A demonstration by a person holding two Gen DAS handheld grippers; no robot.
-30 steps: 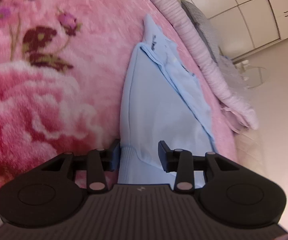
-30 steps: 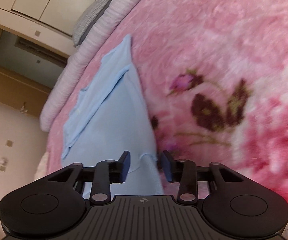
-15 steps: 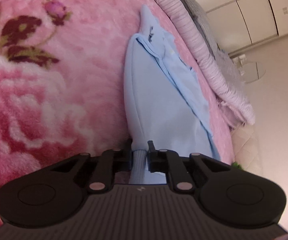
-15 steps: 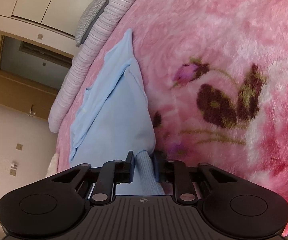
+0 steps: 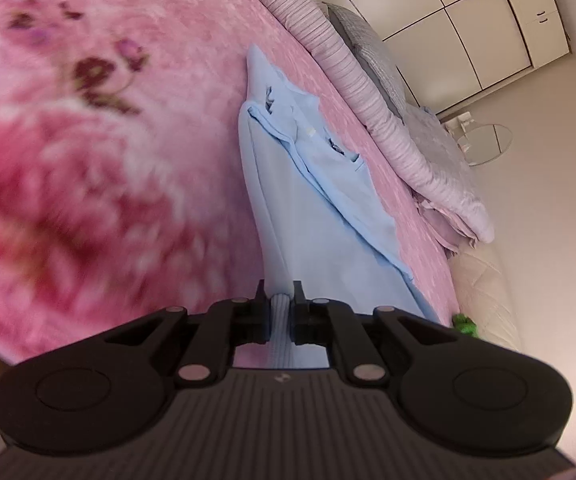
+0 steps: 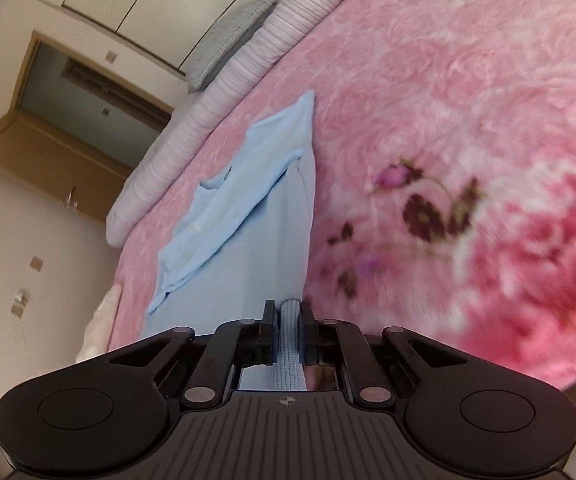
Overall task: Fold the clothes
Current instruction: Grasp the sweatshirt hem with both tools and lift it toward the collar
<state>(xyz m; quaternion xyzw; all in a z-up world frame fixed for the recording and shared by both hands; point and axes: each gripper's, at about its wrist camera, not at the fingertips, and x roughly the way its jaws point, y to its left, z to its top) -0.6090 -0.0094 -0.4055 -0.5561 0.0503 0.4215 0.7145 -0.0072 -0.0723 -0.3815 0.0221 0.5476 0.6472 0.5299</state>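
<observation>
Two grippers: clamped on shirt hem
left gripper (image 5: pixel 279 295): closing, ribbed hem pinched
right gripper (image 6: pixel 289 314): pinching hem
shirt (image 5: pixel 312 216): stretches ahead over pink blanket (image 5: pixel 87 160)

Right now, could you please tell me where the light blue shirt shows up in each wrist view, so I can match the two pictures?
Left wrist view: the light blue shirt runs from upper centre down to the left hand-held gripper, which pinches its ribbed hem.
Right wrist view: the shirt lies left of centre, its hem clamped in the right hand-held gripper.
Shared landmark: the striped lilac bolster along the bed's far edge.
</observation>
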